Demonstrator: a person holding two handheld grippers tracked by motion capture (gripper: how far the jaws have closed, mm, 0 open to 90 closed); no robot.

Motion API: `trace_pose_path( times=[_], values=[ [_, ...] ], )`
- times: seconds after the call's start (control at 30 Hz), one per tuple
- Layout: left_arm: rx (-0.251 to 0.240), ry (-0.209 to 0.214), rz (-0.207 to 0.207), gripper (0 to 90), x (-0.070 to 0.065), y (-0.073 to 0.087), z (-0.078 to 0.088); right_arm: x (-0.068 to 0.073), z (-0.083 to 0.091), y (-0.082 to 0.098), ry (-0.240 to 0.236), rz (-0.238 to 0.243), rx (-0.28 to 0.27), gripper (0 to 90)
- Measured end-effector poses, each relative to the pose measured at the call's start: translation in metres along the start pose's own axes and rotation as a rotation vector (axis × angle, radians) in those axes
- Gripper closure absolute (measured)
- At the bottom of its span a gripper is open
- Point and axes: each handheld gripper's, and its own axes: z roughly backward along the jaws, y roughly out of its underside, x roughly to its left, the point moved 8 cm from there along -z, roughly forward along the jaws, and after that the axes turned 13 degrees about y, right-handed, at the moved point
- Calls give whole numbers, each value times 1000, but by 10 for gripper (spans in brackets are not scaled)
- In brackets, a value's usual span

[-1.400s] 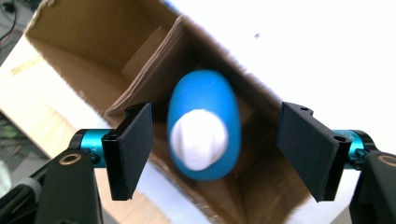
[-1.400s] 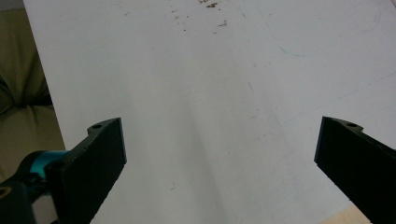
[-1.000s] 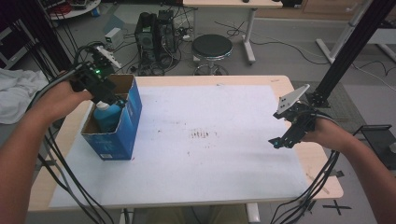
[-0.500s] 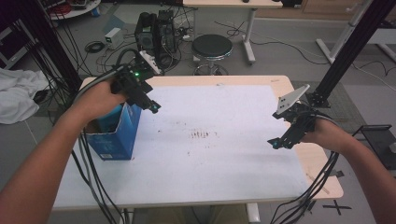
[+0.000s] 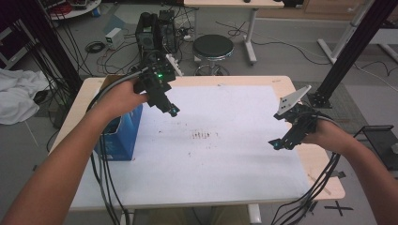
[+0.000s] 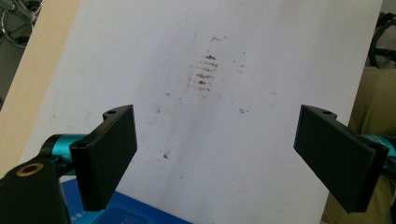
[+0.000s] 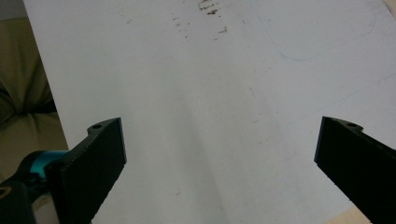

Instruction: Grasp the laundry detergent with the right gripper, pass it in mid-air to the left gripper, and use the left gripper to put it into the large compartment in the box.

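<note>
Withdrawing: left gripper (image 5: pixel 172 110), jaws just opened, empty, beside blue box (image 5: pixel 123 136); swing toward 3 o'clock
Right gripper (image 5: pixel 276 144): jaws spread, empty

The white sheet (image 5: pixel 220 150) lies bare across the table's middle — open passage between the left gripper (image 5: pixel 172 110) and the right gripper (image 5: pixel 277 144). One obstacle stands at the left edge — the blue box (image 5: pixel 123 136), just under the left forearm.
</note>
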Motion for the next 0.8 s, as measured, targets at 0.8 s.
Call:
trace_pose_path(
  times=[0.8],
  values=[
    [23,-8,-19,134,27,-22,-31,-3,-5,-3,-3,-6,6,11]
  ],
)
